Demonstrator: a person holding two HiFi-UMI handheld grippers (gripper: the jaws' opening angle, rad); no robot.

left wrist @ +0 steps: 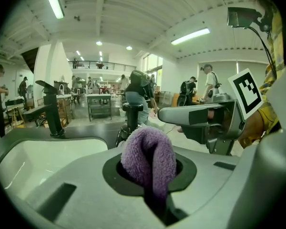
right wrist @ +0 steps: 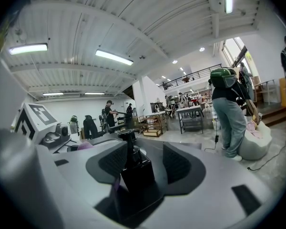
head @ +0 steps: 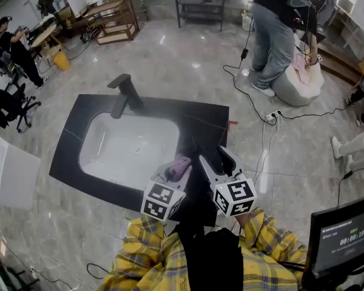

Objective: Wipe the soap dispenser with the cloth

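Note:
A folded purple cloth [left wrist: 149,159] is pinched in my left gripper [left wrist: 151,187], which is shut on it. In the head view the left gripper [head: 181,166] hangs over the front right of the black counter [head: 206,117]. The black soap dispenser [right wrist: 134,168], a square bottle with a pump head, stands between the spread fingers of my right gripper [right wrist: 145,165], with a gap showing on its right side. In the left gripper view, the dispenser [left wrist: 131,117] rises just behind the cloth. My right gripper [head: 217,160] is open, beside the left one.
A white sink basin [head: 130,147] is set in the counter, with a black faucet [head: 124,94] at its far rim. A person [head: 278,32] stands beyond on the grey floor, among cables [head: 255,105]. A monitor [head: 343,235] stands at lower right.

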